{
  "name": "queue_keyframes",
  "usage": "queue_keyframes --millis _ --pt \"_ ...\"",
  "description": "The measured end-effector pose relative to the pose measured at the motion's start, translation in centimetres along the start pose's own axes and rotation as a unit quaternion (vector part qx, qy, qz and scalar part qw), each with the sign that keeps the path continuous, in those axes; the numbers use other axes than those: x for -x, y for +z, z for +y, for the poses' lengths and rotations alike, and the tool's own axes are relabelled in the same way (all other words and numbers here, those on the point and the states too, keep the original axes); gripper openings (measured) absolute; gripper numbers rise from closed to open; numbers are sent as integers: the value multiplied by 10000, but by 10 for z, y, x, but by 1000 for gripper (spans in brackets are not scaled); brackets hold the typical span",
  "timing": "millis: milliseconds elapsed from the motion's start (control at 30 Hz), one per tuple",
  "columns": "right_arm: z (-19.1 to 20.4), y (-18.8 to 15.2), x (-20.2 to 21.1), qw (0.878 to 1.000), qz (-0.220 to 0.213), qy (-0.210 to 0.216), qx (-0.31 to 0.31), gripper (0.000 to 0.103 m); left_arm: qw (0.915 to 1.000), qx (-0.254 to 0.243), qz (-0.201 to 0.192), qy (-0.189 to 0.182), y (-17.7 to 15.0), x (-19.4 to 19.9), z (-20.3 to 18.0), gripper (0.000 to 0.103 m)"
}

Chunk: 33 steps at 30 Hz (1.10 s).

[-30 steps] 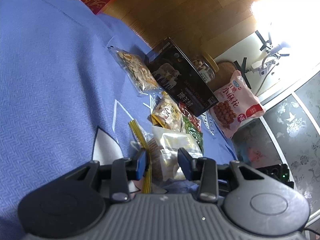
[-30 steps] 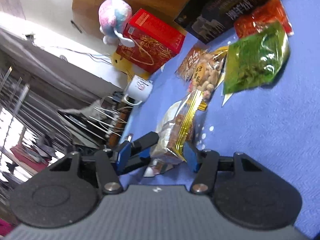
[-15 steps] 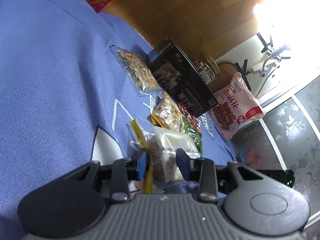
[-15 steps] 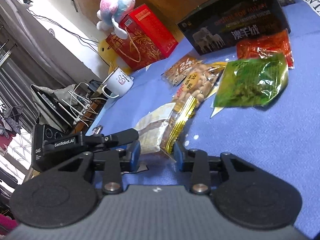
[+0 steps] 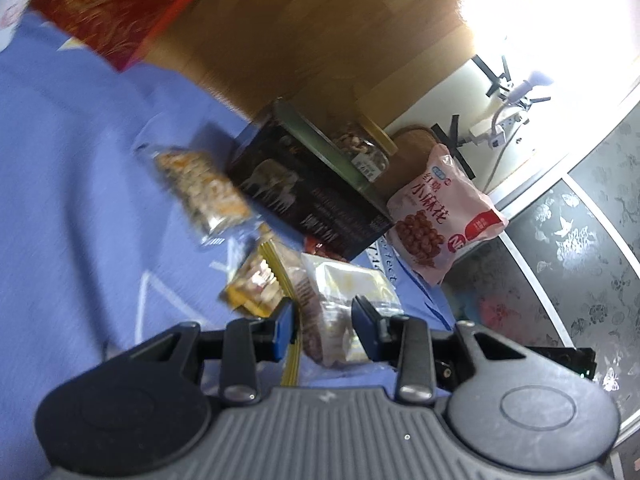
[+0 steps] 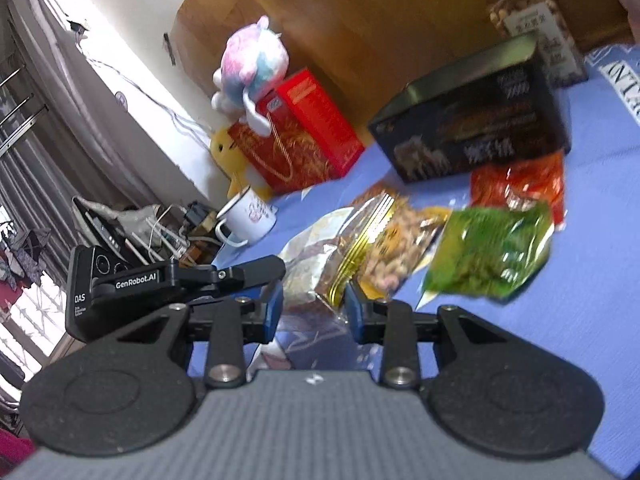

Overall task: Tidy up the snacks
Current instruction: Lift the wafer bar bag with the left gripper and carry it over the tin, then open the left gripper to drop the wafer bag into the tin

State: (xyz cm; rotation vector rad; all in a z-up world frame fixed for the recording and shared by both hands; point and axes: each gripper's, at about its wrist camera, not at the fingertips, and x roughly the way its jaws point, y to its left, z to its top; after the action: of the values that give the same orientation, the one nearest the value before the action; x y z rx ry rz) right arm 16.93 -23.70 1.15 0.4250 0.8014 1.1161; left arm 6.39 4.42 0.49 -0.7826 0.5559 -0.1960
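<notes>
Snack bag (image 5: 332,304), clear crinkly film with gold stripe, looks light, floppy, slippery; left claw (image 5: 322,320) and right claw (image 6: 314,310) both pinch its ends at twelve o'clock. Best held by the sealed edges.

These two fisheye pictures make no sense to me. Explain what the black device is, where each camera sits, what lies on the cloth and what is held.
No robot here: a person holds a pair of hand-held tongs in each hand, and a camera on each looks forward along its blue-padded fingers.

Left view: the left tongs grip a clear snack bag with a gold-striped edge.

Right view: the right tongs, whose jaws have just been closing, hold the same bag from its other end; the left tongs show as the black device beside them.

On the blue cloth lie a green packet, a red packet, a black box and a white mug.
</notes>
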Motion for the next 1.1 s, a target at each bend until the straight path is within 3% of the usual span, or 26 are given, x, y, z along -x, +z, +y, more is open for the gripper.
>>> queue_keyframes --millis 333,600,833,1100 --pt "-12 51 6 9983 -510 -180 209 37 9982 -593 -106 -47 56 -45 -38 33" --pt "-32 105 -12 9954 -758 -347 469 37 9958 -891 -218 31 114 -91 -53 33" --pt "-56 140 -40 9937 -772 -534 614 37 9947 -977 -234 213 148 -128 -43 33" --pt "-82 146 -71 9925 -556 -839 694 40 9943 -936 -18 515 157 -161 -19 36"
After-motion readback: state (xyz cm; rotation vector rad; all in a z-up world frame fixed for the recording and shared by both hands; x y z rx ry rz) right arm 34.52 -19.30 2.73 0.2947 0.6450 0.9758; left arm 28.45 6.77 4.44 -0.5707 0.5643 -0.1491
